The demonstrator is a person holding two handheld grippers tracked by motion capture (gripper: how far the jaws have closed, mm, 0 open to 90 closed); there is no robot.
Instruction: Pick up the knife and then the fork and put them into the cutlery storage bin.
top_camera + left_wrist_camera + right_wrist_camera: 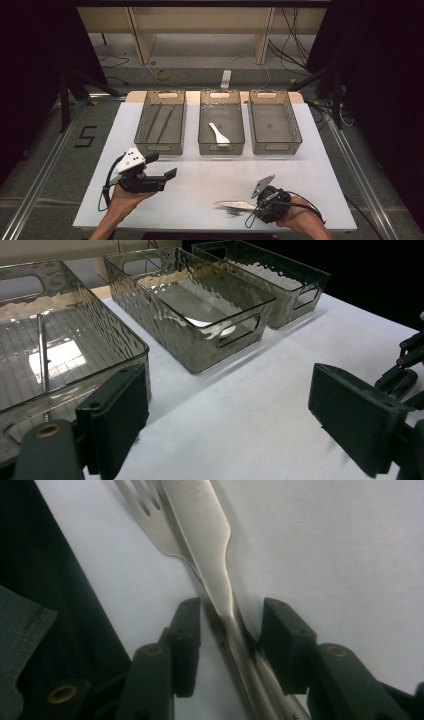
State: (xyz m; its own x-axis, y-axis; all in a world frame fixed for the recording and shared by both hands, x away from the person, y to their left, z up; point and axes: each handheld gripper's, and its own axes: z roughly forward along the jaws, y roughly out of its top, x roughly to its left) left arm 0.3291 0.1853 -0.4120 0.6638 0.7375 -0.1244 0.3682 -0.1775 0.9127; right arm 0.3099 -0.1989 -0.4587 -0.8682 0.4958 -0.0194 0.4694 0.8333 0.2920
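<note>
A steel knife [232, 204] and a fork [234, 212] lie together near the front edge of the white table [210, 175]. My right gripper [254, 207] sits low at their handle ends. In the right gripper view the knife [200, 525] lies over the fork [150, 522], and both handles run between the jaws of my right gripper [230, 615]. The pads stand on either side with small gaps, so it is open. My left gripper [161, 166] hovers at the front left, open wide with nothing in it; the left gripper view shows my left gripper [235, 410] facing the bins.
Three clear grey bins stand in a row at the back. The left bin [161, 142] holds thin dark sticks, the middle bin [221, 145] a white spoon [219, 135], and the right bin [275, 142] nothing. The table's front edge lies right beside the fork.
</note>
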